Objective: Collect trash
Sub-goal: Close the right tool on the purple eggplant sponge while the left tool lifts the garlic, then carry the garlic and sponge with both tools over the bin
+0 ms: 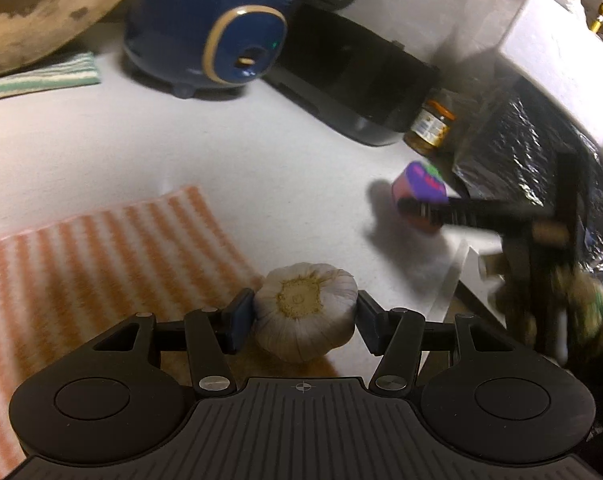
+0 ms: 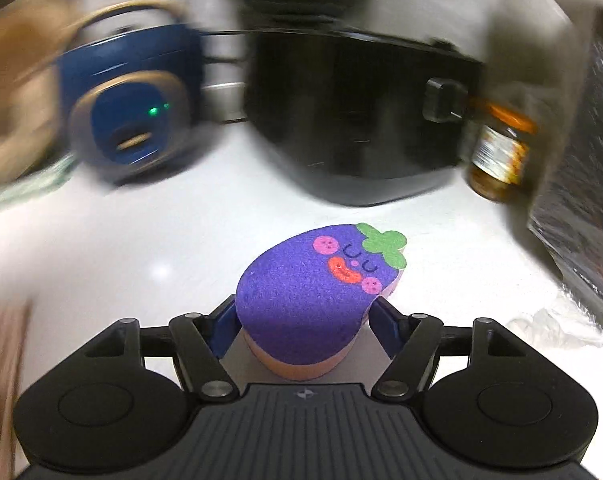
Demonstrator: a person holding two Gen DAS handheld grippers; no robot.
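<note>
1. garlic bulb (image 1: pixel 306 312) sits between the left claw (image 1: pixel 303 320) pads, apparently clamped, low over the worktop (image 1: pixel 181 152) beside the striped cloth (image 1: pixel 101 264).
2. right claw (image 2: pixel 305 328) straddles the eggplant sponge (image 2: pixel 313 292); contact is unclear through blur.
3. step: gathering items; next calls for a firm close, then carrying to the black bag (image 1: pixel 521 152).
4. both claws point forward and downward.

Dim warm indoor light, soft shadows on the white counter (image 1: pixel 261 152); right-wrist view motion-blurred, fisheye bending both views' edges.
</note>
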